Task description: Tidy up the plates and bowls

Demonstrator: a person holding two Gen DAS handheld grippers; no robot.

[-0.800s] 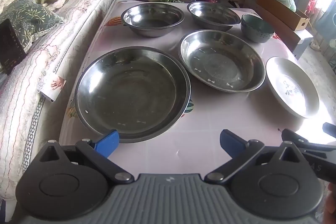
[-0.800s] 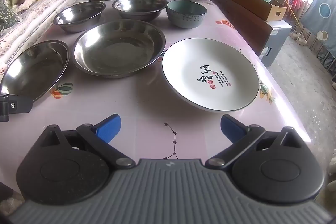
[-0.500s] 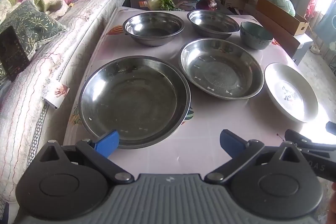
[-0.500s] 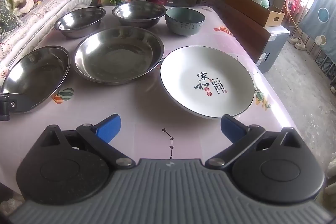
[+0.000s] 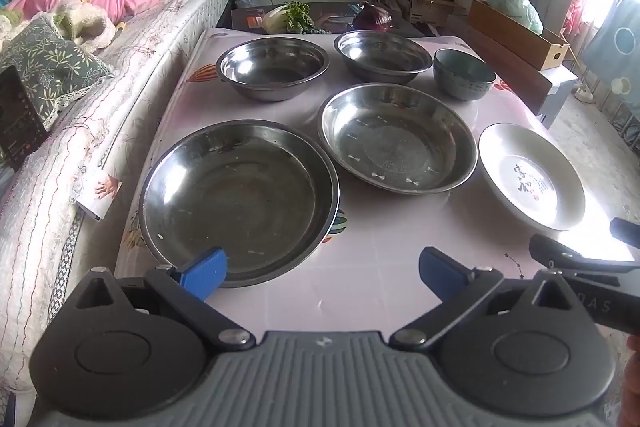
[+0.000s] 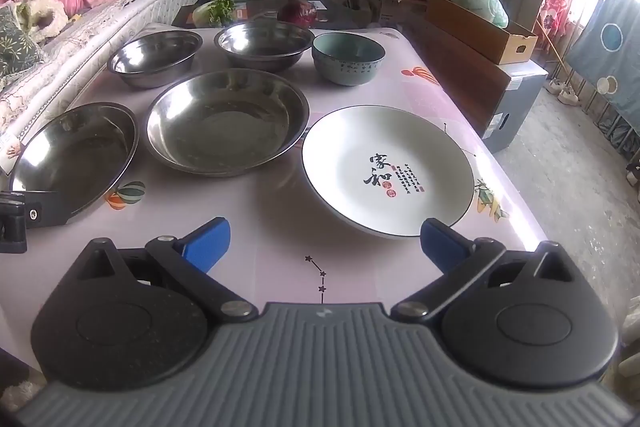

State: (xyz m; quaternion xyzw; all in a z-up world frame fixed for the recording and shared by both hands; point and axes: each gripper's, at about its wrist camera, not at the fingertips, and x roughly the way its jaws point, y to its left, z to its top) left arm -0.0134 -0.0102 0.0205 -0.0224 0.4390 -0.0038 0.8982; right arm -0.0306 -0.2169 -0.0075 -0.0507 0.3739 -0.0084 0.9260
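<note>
Both grippers have pulled back a bit vs. the shots just before, so more of the table (image 6: 360, 267) shows in front of them. Nothing on it has shifted.

Left gripper (image 5: 322, 269), bottom of its frame: jaws fully wide, nothing between them; its left blue pad overlaps the near rim of the big steel plate (image 5: 240, 199) in the picture, contact I cannot tell. Right gripper (image 6: 324, 241): also wide open & empty, just below the white plate (image 6: 388, 171), lower right of centre.

Second steel plate (image 5: 396, 139) sits mid-frame. Across the upper part: two steel bowls (image 5: 274, 67) (image 5: 382, 55) & a green bowl (image 5: 464, 73) at right.

All six pieces lie apart, unstacked, so to my judgement the sorting is not begun; the step back looks like choosing a first piece, prob. a plate.
</note>
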